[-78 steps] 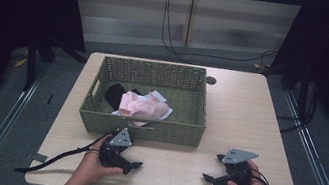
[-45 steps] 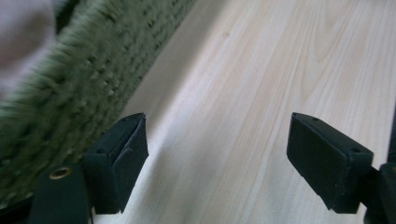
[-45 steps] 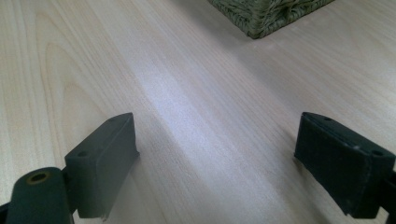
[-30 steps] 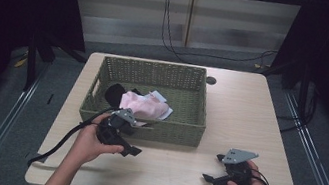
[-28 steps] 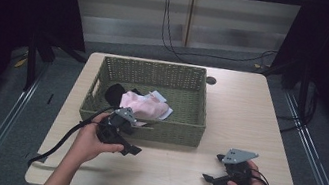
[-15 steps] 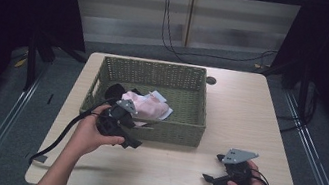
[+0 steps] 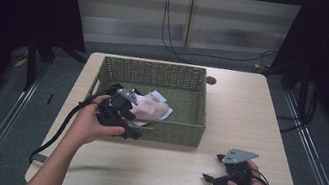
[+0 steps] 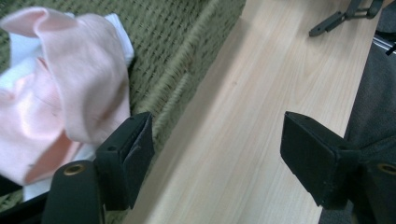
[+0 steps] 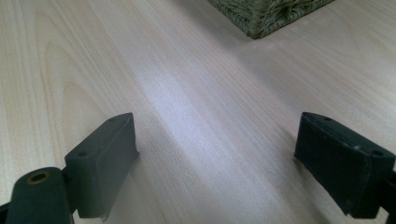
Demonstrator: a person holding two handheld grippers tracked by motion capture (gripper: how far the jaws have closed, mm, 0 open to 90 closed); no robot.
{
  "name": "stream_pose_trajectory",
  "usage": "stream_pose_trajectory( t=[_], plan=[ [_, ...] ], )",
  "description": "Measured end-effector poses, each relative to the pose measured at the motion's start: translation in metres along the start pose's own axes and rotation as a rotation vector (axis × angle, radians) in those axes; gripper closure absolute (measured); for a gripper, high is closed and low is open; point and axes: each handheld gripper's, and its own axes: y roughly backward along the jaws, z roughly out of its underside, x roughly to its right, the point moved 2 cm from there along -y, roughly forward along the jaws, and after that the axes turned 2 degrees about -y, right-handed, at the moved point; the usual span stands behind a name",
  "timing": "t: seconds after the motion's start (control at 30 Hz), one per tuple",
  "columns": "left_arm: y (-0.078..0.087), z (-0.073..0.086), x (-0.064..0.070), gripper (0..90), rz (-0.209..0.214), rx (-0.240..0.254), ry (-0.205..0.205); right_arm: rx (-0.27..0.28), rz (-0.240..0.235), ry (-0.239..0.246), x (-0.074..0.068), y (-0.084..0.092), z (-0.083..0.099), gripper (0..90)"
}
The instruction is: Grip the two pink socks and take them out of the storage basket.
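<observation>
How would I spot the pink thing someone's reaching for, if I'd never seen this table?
Find the green woven basket on the wooden table. Inside it, toward its near left corner, lies a crumpled pink cloth. It is the only pink item, lying on white fabric with a dark piece to its left.

One table (image 7: 250,112) stands in the high view, and on it one woven basket (image 7: 189,84). Inside the basket lie three kinds of cloth, as far as can be told: one pink piece (image 8: 79,84), one white piece (image 8: 119,32) partly under it, and one dark piece (image 7: 111,86) at the basket's left end; whether more lie beneath is hidden. There are two grippers, the left gripper (image 7: 131,132) and the right gripper (image 7: 210,177), each with two black jaws and each with one grey plate on top. Two hands hold them, one apiece. One small dark round spot (image 7: 211,80) sits on the tabletop behind the basket.
</observation>
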Motion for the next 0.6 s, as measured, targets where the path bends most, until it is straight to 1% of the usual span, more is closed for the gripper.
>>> stream_pose_trajectory(
  t=[0.03, 0.07, 0.1, 0.13, 0.17, 0.2, 0.23, 0.33, 0.37, 0.4, 0.47, 0.5, 0.57, 0.6],
  plan=[
    [0.003, -0.002, -0.002, 25.9, -0.005, -0.011, -0.005, 0.0, 0.0, 0.0, 0.0, 0.0, 0.0, 12.1],
    [0.003, -0.004, -0.002, 26.0, -0.009, 0.003, 0.013, 0.0, 0.0, 0.0, 0.0, 0.0, 0.0, 12.0],
    [0.005, -0.006, -0.004, 26.1, -0.014, -0.012, -0.005, 0.0, 0.0, 0.0, 0.0, 0.0, 0.0, 12.1],
    [0.006, -0.007, -0.005, 26.1, -0.019, -0.002, 0.014, 0.0, 0.0, 0.0, 0.0, 0.0, 0.0, 12.1],
    [0.008, -0.009, -0.007, 26.3, -0.021, -0.015, 0.006, 0.0, 0.0, 0.0, 0.0, 0.0, 0.0, 12.1],
    [0.009, -0.01, -0.009, 26.2, -0.021, -0.013, 0.006, 0.0, 0.0, 0.0, 0.0, 0.0, 0.0, 12.1],
    [0.009, -0.011, -0.01, 26.3, -0.028, -0.006, 0.022, 0.0, 0.0, 0.0, 0.0, 0.0, 0.0, 12.1],
    [0.013, -0.015, -0.016, 26.1, -0.032, -0.009, 0.033, 0.0, 0.0, 0.0, 0.0, 0.0, 0.0, 12.1],
    [0.013, -0.017, -0.017, 26.0, -0.038, 0.004, 0.049, 0.0, 0.0, 0.0, 0.0, 0.0, 0.0, 12.1],
    [0.014, -0.018, -0.02, 25.9, -0.042, -0.011, 0.038, 0.0, 0.0, -0.001, 0.0, 0.0, 0.0, 12.0],
    [0.014, -0.02, -0.023, 25.9, -0.049, -0.008, 0.053, 0.0, 0.0, 0.0, 0.0, 0.0, 0.0, 12.1],
    [0.014, -0.02, -0.026, 25.9, -0.046, -0.002, 0.071, 0.0, 0.0, 0.0, 0.0, 0.0, 0.0, 12.1],
    [0.013, -0.021, -0.031, 25.9, -0.054, -0.012, 0.072, 0.0, 0.0, 0.0, 0.0, 0.0, 0.0, 12.1],
    [0.013, -0.021, -0.032, 25.9, -0.054, -0.009, 0.084, 0.0, 0.0, 0.0, 0.0, 0.0, 0.0, 12.1]
  ],
)
